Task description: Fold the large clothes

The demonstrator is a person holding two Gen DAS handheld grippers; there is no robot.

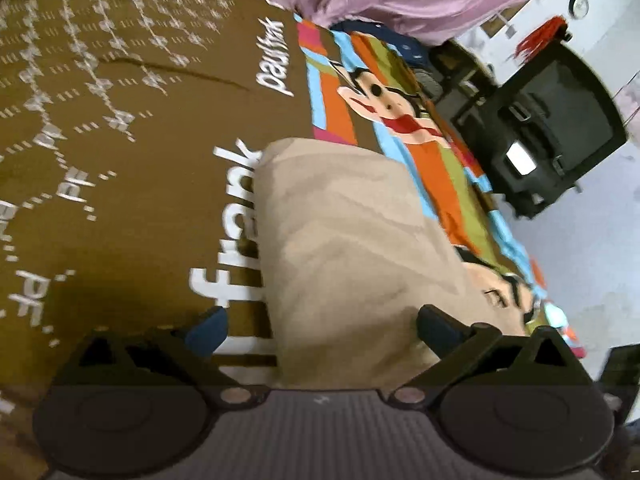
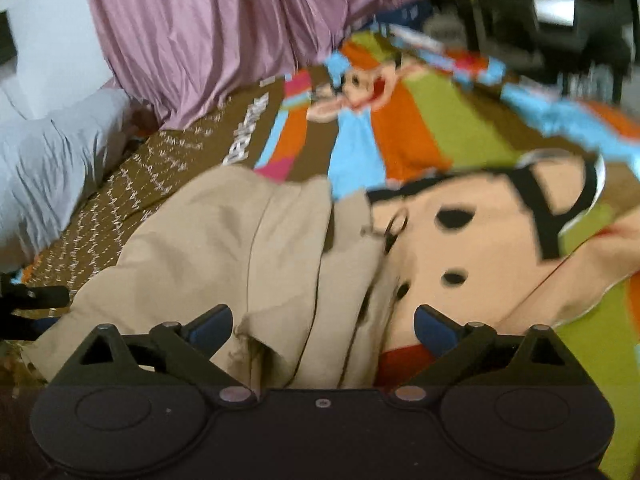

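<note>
A beige garment (image 1: 352,240) lies folded over on a brown and striped cartoon-print bedspread (image 1: 132,160). My left gripper (image 1: 322,330) is open, its fingers either side of the garment's near end, a little above it. In the right wrist view the same beige garment (image 2: 248,252) lies rumpled with several lengthwise folds. My right gripper (image 2: 324,328) is open over its near edge, holding nothing. The other gripper's black body (image 2: 28,304) shows at the left edge of the right wrist view.
A mauve curtain (image 2: 208,28) hangs along the far side of the bed. A grey pillow (image 2: 48,160) lies at the left. A black chair (image 1: 556,128) stands on the pale floor (image 1: 592,256) beyond the bed's right edge.
</note>
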